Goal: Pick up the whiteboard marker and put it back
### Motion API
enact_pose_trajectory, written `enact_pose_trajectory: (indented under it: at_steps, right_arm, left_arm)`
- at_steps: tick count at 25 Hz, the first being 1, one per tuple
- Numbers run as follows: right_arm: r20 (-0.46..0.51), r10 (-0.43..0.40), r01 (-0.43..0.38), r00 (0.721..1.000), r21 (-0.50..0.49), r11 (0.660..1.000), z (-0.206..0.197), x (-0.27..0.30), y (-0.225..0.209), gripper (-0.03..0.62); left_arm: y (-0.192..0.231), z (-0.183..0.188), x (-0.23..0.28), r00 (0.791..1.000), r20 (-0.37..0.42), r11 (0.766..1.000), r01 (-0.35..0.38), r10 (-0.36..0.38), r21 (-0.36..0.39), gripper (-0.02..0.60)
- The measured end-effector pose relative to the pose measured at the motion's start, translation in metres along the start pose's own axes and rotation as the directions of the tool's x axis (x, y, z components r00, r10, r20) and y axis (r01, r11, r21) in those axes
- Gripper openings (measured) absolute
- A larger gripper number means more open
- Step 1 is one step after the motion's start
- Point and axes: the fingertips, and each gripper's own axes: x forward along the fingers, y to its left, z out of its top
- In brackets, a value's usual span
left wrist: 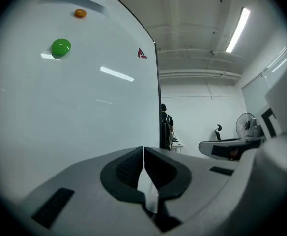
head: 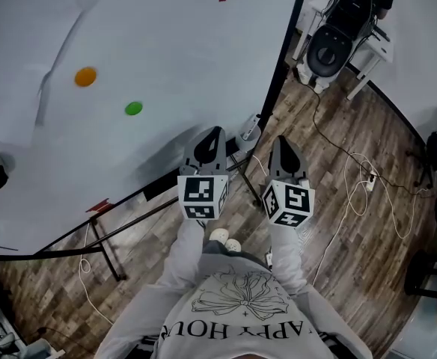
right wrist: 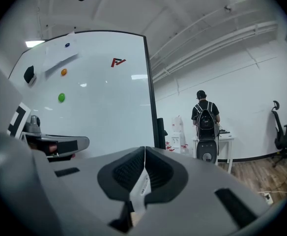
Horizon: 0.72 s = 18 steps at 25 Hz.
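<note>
A large whiteboard (head: 144, 43) stands to my left, with an orange magnet (head: 85, 76) and a green magnet (head: 133, 108) on it. No whiteboard marker shows clearly. A small red item (head: 99, 206) lies at the board's lower ledge; what it is I cannot tell. My left gripper (head: 210, 142) is held level beside the board's right edge, shut, with nothing between its pads (left wrist: 133, 166). My right gripper (head: 283, 149) hangs level next to it, also shut and empty (right wrist: 145, 150). The green magnet (left wrist: 61, 47) sits high in the left gripper view.
The board's black frame and legs (head: 106, 238) stand on the wood floor, where white cables (head: 353, 178) trail. An office chair (head: 337, 43) is pushed against a white table at the back right. A person with a backpack (right wrist: 206, 118) stands there. A fan (left wrist: 245, 125) is farther off.
</note>
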Motion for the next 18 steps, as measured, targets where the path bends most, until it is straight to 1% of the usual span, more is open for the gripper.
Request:
enact_pose_trajectory:
  at_steps: [7, 18]
  right_arm:
    - [0.014, -0.005, 0.005, 1.000, 0.004, 1.000, 0.0030, -0.0048, -0.0003, 0.003]
    - [0.007, -0.010, 0.010, 1.000, 0.003, 1.000, 0.0003, -0.0082, -0.0029, 0.003]
  left_arm:
    - [0.0035, 0.0018, -0.0068, 1.000, -0.002, 1.000, -0.019, 0.019, 0.012, 0.011]
    - [0.0011, 0.0043, -0.0095, 1.000, 0.001, 1.000, -0.024, 0.024, 0.016, 0.011]
